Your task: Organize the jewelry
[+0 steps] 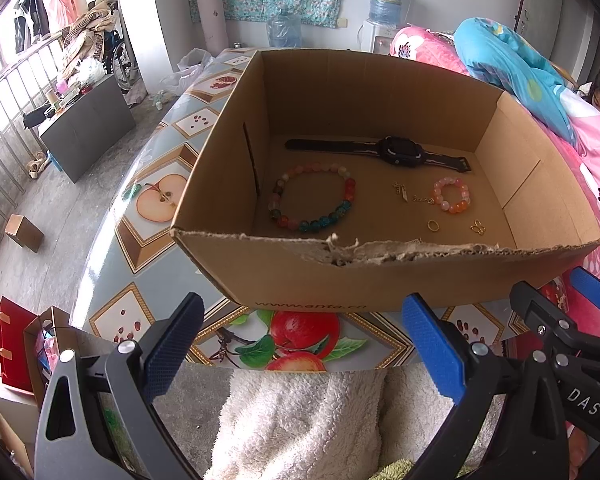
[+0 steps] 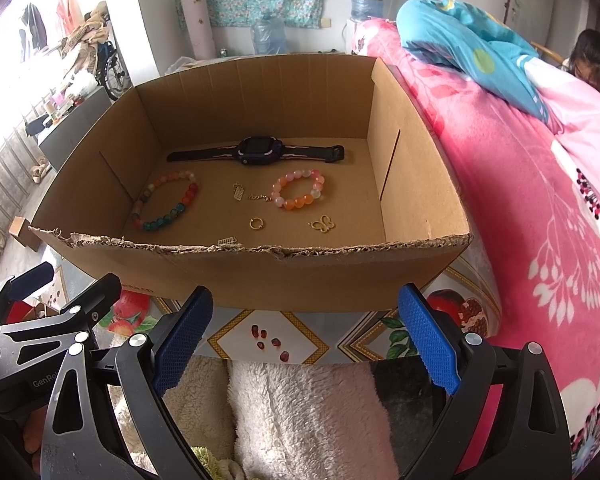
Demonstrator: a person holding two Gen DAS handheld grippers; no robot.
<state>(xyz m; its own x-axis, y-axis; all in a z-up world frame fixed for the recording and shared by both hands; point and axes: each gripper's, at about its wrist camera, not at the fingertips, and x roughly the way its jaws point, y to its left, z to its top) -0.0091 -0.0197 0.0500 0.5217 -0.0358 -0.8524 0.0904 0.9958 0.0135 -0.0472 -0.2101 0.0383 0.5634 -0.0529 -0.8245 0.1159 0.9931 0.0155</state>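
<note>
An open cardboard box [image 1: 300,276] [image 2: 260,276] stands on a fruit-patterned table. Inside lie a black watch [image 1: 396,150] [image 2: 260,151], a large multicoloured bead bracelet [image 1: 312,196] [image 2: 166,202], a small pink-orange bead bracelet [image 1: 452,194] [image 2: 298,190], a thin gold chain [image 1: 404,192] [image 2: 256,197], a gold ring [image 1: 433,225] [image 2: 256,223] and a gold butterfly charm [image 1: 476,227] [image 2: 322,224]. My left gripper [image 1: 300,344] and right gripper [image 2: 306,338] are both open and empty, held side by side in front of the box's near wall.
A pink flowered quilt [image 2: 540,220] and blue bedding [image 1: 512,60] lie close to the right of the box. A white fluffy cloth [image 1: 300,420] lies below the grippers. A grey cabinet [image 1: 88,120] and bags [image 1: 12,344] stand on the floor at left.
</note>
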